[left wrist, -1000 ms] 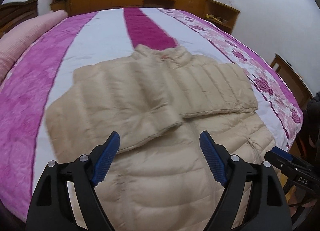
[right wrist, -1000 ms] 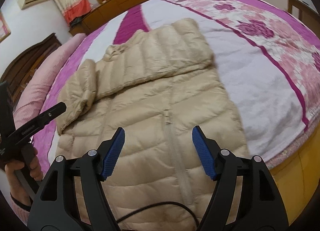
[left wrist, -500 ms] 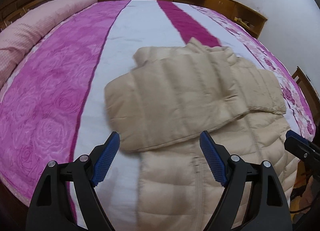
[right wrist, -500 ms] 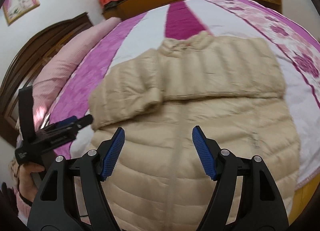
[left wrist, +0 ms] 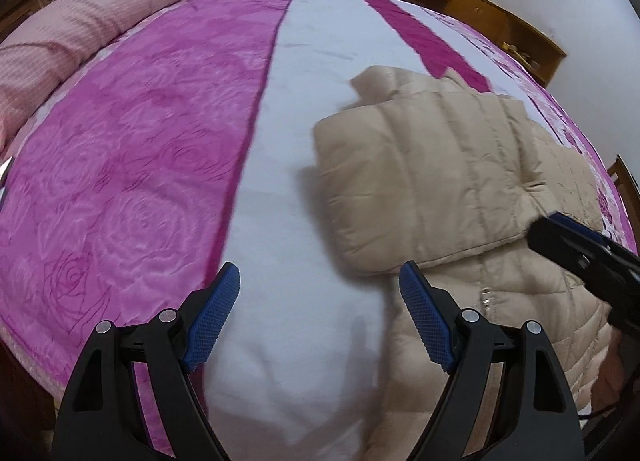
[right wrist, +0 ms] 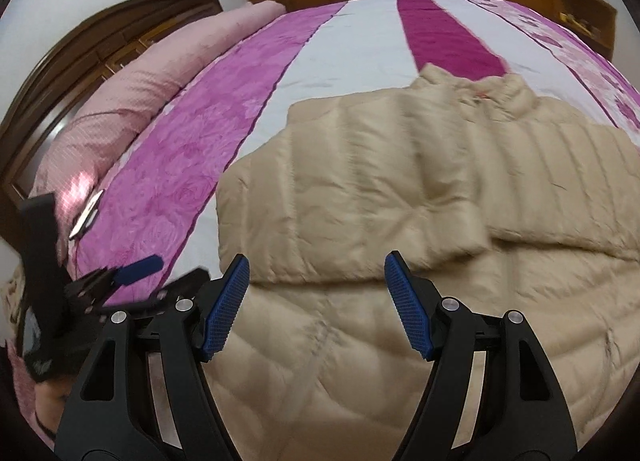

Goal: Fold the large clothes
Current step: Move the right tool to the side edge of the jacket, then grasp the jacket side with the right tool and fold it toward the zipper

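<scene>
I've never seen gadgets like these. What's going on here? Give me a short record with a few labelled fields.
Setting: bed with a pink, white and magenta striped cover
Garment: beige puffer jacket, lying flat, front zipper up, both sleeves folded across the chest
Left gripper: jaws open, holding nothing, over the white stripe beside the jacket
Right gripper: jaws open, holding nothing, above the jacket's lower half
Also on the bed: pink rolled quilt along the headboard side
Fold stage: sleeves in, body not yet folded

Both wrist cameras looked forward, close over the bed (left wrist: 304,165); both views shared the jacket (right wrist: 400,181).
</scene>
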